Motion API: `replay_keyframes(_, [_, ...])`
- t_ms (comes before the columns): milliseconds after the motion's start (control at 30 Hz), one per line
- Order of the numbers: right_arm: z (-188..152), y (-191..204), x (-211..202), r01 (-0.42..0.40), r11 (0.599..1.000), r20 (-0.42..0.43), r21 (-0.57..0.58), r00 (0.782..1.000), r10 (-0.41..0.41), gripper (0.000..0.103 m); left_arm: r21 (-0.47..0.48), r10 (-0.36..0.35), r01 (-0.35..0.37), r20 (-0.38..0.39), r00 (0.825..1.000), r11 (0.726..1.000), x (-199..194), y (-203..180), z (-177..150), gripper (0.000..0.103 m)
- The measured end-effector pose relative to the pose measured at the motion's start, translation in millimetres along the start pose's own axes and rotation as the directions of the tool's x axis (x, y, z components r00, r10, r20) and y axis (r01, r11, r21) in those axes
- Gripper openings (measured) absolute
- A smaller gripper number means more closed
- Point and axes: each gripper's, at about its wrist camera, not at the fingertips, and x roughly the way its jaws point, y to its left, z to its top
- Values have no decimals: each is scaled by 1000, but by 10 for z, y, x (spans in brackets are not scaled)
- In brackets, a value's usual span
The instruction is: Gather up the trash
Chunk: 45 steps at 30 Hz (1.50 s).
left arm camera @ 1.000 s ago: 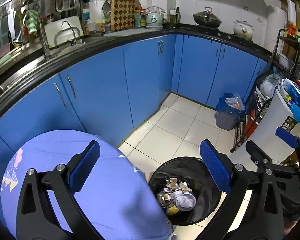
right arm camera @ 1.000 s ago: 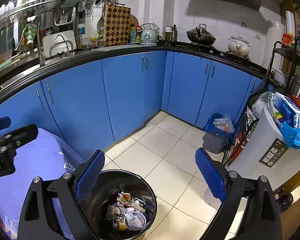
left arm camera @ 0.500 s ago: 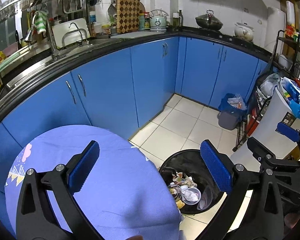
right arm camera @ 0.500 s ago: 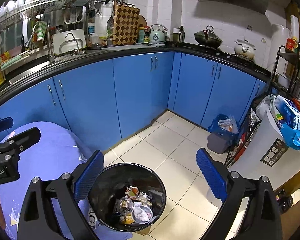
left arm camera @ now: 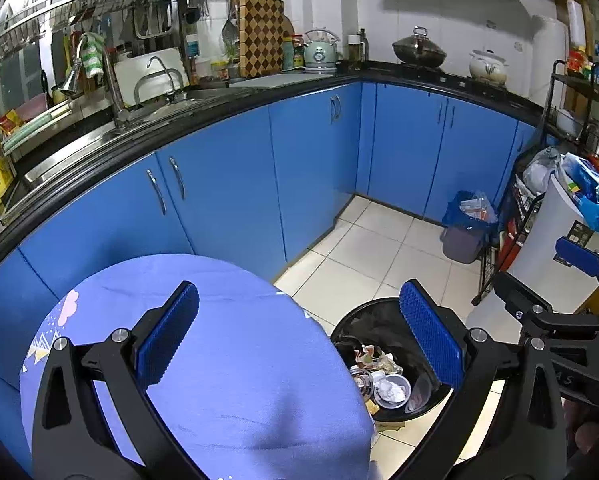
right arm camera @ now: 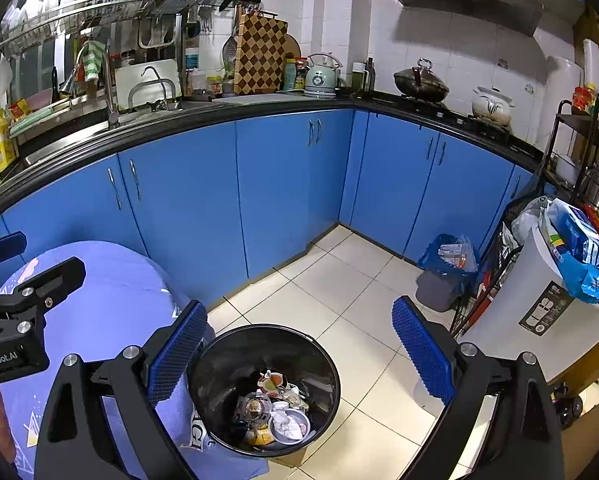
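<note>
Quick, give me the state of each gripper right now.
Left gripper: open, holding nothing.
Right gripper: open, holding nothing, above the black trash bin.

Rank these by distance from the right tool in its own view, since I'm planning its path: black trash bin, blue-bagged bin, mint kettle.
From the right tool:
1. Black trash bin, directly below, between its fingers.
2. Blue-bagged bin, on the floor to the right.
3. Mint kettle, on the far counter.
</note>
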Motion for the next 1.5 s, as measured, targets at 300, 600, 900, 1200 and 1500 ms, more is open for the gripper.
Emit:
replay_keyframes(300, [-18, 41, -80, -3, 1000, 9, -5, 1000, 3, 91, -17, -14, 14, 9, 1000, 1000, -88, 45, -40, 99])
replay_keyframes(600, [-24, 61, -133, 5, 1000, 17, -20, 1000, -4, 91, -21, -8, 9, 29, 1000, 1000, -186, 52, -54, 99])
replay_keyframes(900, [-38, 67, -256, 15, 1000, 28, -26, 1000, -14, 91, 9, 25, -25, 35, 999, 1000, -255, -10, -108, 99])
replay_keyframes(1200, [-68, 39, -321, 18, 1000, 28, -25, 999, -17, 91, 3, 24, -24, 22, 999, 1000, -319, -34, -176, 99])
replay_keyframes(1500, [-199, -19, -490, 37, 999, 26, -33, 999, -36, 91, 2, 43, -43, 3, 999, 999, -368, -29, -314, 99])
